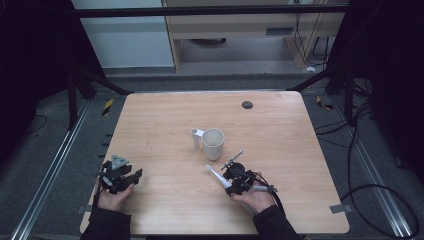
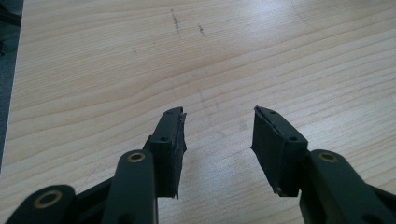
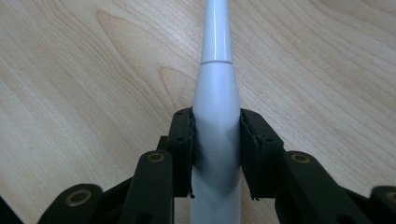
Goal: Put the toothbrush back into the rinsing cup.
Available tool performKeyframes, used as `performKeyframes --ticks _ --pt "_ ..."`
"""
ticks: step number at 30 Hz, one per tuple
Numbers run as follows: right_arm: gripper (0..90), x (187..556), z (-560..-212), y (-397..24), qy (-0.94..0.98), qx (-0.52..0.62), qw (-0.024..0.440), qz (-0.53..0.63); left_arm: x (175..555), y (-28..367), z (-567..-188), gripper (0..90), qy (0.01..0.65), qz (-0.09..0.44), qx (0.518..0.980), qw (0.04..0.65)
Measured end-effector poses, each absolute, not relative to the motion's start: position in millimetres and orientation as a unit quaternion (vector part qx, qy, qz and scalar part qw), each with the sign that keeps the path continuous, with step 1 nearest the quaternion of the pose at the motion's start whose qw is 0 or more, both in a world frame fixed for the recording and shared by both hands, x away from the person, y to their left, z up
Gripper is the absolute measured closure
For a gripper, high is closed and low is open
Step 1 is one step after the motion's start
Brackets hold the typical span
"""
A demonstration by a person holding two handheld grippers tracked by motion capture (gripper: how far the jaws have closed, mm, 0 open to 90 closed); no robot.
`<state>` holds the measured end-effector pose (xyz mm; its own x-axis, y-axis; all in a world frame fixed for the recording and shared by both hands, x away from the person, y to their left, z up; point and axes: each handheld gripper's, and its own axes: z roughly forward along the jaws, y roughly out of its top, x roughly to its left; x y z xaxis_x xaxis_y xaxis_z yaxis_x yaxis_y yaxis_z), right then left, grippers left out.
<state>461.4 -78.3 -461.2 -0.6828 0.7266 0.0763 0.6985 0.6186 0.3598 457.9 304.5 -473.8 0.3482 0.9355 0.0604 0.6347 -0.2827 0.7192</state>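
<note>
Holding a white electric toothbrush handle point(image 3: 217, 140), the right claw point(image 3: 217, 154) has both pads pressed flat against the thick part of its body, one on each side. No earlier picture to compare. Handle appearance: smooth, glossy white plastic, round in section, widest between the pads, then narrowing in a gentle taper to a seam ring, beyond which a slimmer white neck runs on out of the top edge of the right gripper view. Light reflects as a bright streak along the neck. No markings or buttons visible on the face shown.

High view: the right claw point(image 1: 226, 181) sits near the front middle of the worktop point(image 1: 280, 150), with the handle point(image 1: 218, 176) slanting away to the left, its thin tip close to the wood; whether it touches cannot be told. A white mug point(image 1: 213, 143) stands just beyond the tip, with a small white tube point(image 1: 195, 138) upright at its left side.

Left claw point(image 2: 217, 140): jaws set moderately apart, nothing between the pads, bare wood grain below. In the high view it point(image 1: 131, 177) rests at the front left edge of the worktop, well apart from the handle.
</note>
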Motion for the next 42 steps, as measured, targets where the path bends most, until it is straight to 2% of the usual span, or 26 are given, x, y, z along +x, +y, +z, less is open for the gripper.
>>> performKeyframes --ticks 16,27,42 --pt "67.2 461 -439 -99 0.867 0.422 0.043 0.263 458 305 -474 53.2 0.516 0.246 0.761 0.306" --pt "67.1 457 -412 -117 0.825 0.426 0.079 0.362 458 304 -474 53.1 0.516 0.248 0.760 0.307" --pt "67.1 466 -377 -122 0.729 0.446 0.157 0.495 457 305 -473 52.7 0.516 0.253 0.757 0.310"
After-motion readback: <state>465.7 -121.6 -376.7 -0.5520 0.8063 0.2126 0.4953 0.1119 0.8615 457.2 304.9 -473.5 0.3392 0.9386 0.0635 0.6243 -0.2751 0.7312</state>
